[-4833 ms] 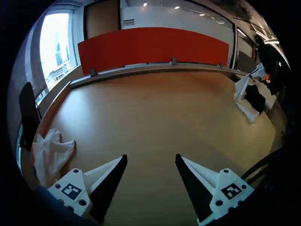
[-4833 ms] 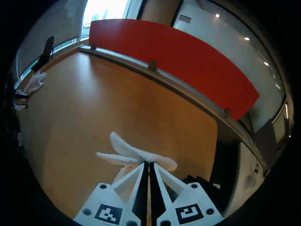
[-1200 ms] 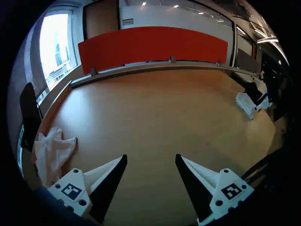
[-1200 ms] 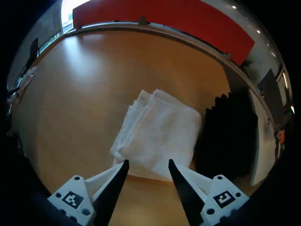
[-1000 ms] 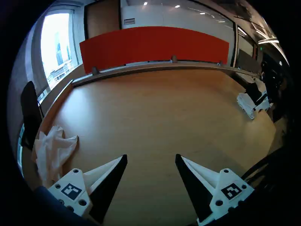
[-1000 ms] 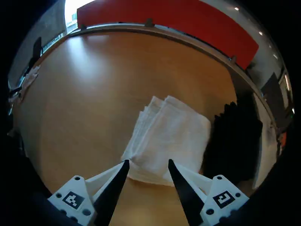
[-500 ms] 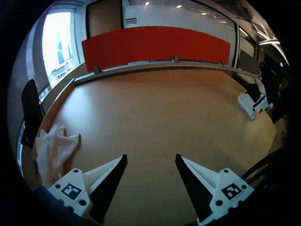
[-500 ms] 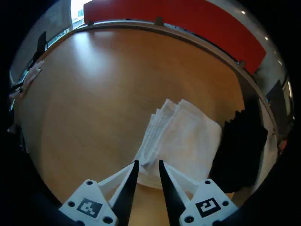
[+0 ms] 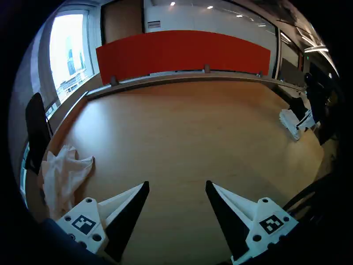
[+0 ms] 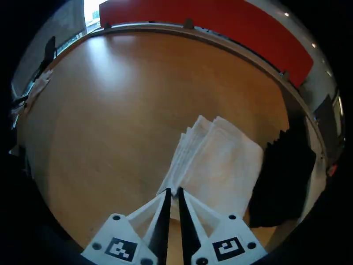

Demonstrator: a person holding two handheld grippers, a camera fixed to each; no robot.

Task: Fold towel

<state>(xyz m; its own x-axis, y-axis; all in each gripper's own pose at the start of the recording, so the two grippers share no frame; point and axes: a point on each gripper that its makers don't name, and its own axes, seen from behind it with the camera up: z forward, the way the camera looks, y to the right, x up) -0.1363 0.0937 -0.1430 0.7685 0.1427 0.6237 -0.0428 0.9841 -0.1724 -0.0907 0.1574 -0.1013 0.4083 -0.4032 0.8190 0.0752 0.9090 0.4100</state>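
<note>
Right tool [image 10: 172,191] has narrowed since half a second back: the fingers stood apart then and now pinch the near corner of the towel [image 10: 220,154], with only a thin slit between them. Towel: white terry with a nubby pile, folded to a thick rectangle, stacked layers fanned along its left edge. It lies flat on the bench [image 10: 110,110], at 5 o'clock in the right gripper view. Bench top is smooth orange-brown wood grain with a slight sheen. Black ribbed thing [image 10: 282,176] lies against the towel's right edge at 4 o'clock; cannot tell what it is. Right tool tilts down at the towel; its fingers are white plastic with black inner faces.

Left tool [image 9: 176,183]: fingers spread wide with nothing between them, pointing across bare bench wood, unchanged. In the left gripper view the towel [image 9: 289,123] sits far off at 3 o'clock, near the bench edge. Crumpled white cloth [image 9: 61,176], thin and creased, is heaped at 8 o'clock. Red panel [image 9: 183,51], matte and long, stands upright along the far edge at 12 o'clock.
</note>
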